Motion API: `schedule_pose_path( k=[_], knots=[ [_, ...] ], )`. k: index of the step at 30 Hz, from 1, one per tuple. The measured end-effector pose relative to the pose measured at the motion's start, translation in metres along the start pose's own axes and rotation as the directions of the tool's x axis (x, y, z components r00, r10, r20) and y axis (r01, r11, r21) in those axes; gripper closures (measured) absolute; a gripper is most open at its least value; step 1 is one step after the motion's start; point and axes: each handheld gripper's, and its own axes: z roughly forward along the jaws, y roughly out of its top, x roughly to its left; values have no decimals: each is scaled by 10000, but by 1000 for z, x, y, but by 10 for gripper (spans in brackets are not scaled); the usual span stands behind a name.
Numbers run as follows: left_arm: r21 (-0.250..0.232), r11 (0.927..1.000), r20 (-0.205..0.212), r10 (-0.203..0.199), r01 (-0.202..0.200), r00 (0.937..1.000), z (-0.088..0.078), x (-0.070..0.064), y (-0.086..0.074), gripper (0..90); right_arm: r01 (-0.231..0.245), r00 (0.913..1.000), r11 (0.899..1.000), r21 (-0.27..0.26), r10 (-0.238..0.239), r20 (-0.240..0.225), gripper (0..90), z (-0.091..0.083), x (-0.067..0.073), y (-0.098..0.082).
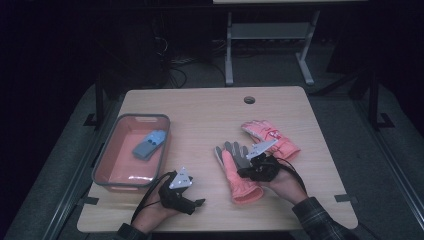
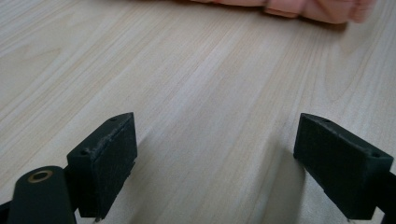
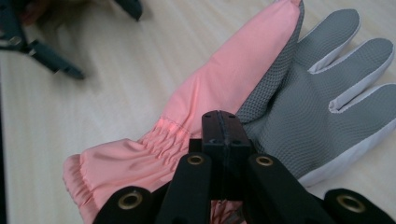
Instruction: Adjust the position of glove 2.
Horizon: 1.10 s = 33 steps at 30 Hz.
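Observation:
A pink glove with a grey palm (image 1: 239, 172) lies palm up in the middle of the table, cuff toward the person. In the right gripper view this glove (image 3: 289, 93) spreads out under my right gripper (image 3: 221, 122), whose jaws are pressed together above the seam between pink and grey, with no fabric visibly pinched. From above, the right gripper (image 1: 243, 172) sits over the glove's right side. A second pink glove (image 1: 272, 137) lies behind it. My left gripper (image 1: 201, 202) rests near the front edge, left of the glove. It stands open (image 2: 215, 158) over bare wood.
A pink bin with a grey rim (image 1: 106, 165) stands at the table's left and holds a blue-grey item (image 1: 149, 144). A cable hole (image 1: 249, 99) marks the far edge. The pink glove's cuff (image 2: 303, 9) edges the top of the left gripper view.

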Motion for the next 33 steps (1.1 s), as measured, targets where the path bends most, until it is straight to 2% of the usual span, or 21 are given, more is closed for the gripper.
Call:
schedule_pose_path(
  k=[3,9,10,11,12,13,15,16,17,19,20,24,33],
  knots=[
    [2,10000,10,-33,33,10000,0,0,0,126,-11,9999,10000,23,12,-140,900,-7,9,-11],
    [-34,10000,28,-84,84,10000,0,-1,0,126,-12,9999,10000,2,12,-127,900,-17,15,-22],
    [-28,10000,19,-75,75,10000,0,-1,0,126,46,9999,9999,-132,-47,-101,900,-20,15,-23],
    [-32,10000,20,-81,81,10000,0,-1,0,126,-39,10000,9993,-371,42,78,900,-28,14,-25],
    [-32,10000,20,-81,81,10000,0,-1,0,126,-39,10000,9993,-371,42,78,900,-28,14,-25],
    [-34,10000,20,-81,81,10000,0,-1,0,126,-234,9991,9979,-609,254,337,900,-37,10,-26],
    [-19,10000,24,-65,65,10000,0,0,0,126,-370,9979,9974,-610,402,516,900,-40,7,-27],
    [-2,10000,19,-48,48,10000,0,0,0,126,-569,9931,9976,-403,607,1003,900,-41,0,-30],
    [-2,10000,19,-48,48,10000,0,0,0,126,-697,9905,9972,-259,722,1167,900,-40,-3,-32],
    [1,10000,3,-13,13,10000,0,0,0,126,-857,9890,9961,-184,873,1198,900,-37,-7,-34],
    [6,10000,25,-54,54,10000,0,0,0,126,-993,9872,9951,34,980,1259,900,-32,-12,-37],
    [5,10000,23,-64,64,10000,0,0,0,126,-1068,9864,9938,306,1020,1289,900,-23,-16,-38],
    [5,10000,22,-66,66,10000,0,0,0,126,-997,9860,9947,232,957,1366,900,-6,-27,-19]
  ],
)
